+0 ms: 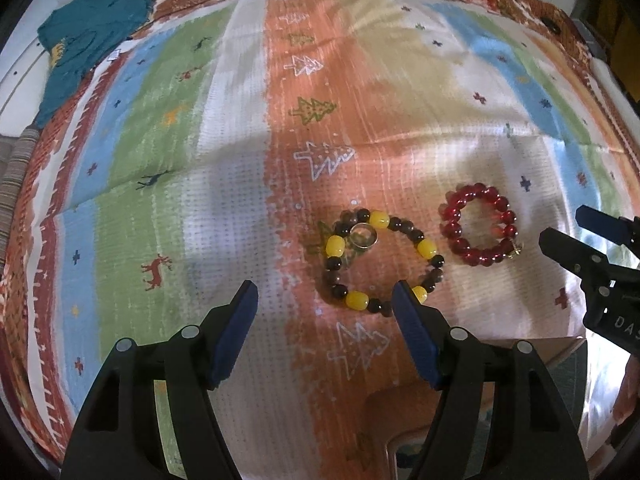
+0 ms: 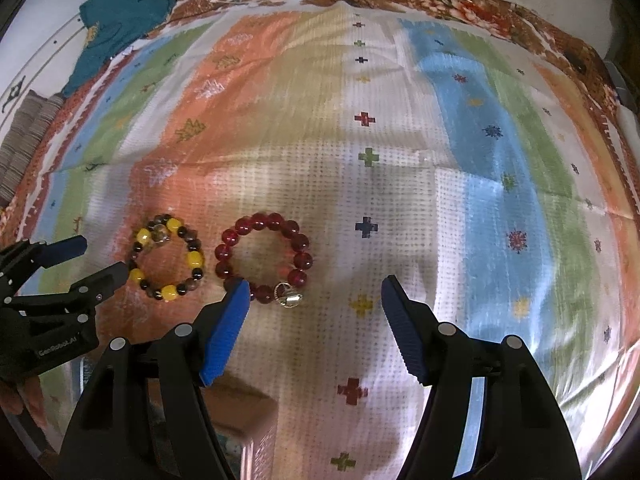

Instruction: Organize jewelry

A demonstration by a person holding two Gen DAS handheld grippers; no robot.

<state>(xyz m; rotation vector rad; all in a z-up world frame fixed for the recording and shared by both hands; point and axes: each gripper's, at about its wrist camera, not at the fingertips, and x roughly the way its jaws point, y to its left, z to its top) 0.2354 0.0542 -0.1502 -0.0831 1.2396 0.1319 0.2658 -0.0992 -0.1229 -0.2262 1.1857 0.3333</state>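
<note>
Dim, warm light, soft central shadows on the cloth (image 1: 224, 128), slight blur, strong fisheye edge bending.

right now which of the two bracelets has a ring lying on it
The yellow-and-dark beaded bracelet, the one on the left. A metal ring rests against its upper-left beads. The red bracelet beside it carries only a small metal charm.

Left gripper (image 1: 325, 300) spread wide above striped cloth printed with trees and reindeer (image 1: 160, 160), holding nothing. Beside its right fingertip, a bracelet of yellow and dark beads (image 1: 428, 249), a small metal ring (image 1: 363, 237) resting at its upper left. Just right of that, a red glass-bead bracelet (image 1: 452, 232). At far right edge, right gripper (image 1: 572, 232), parted. Teal garment (image 1: 88, 32) at top left.
</note>
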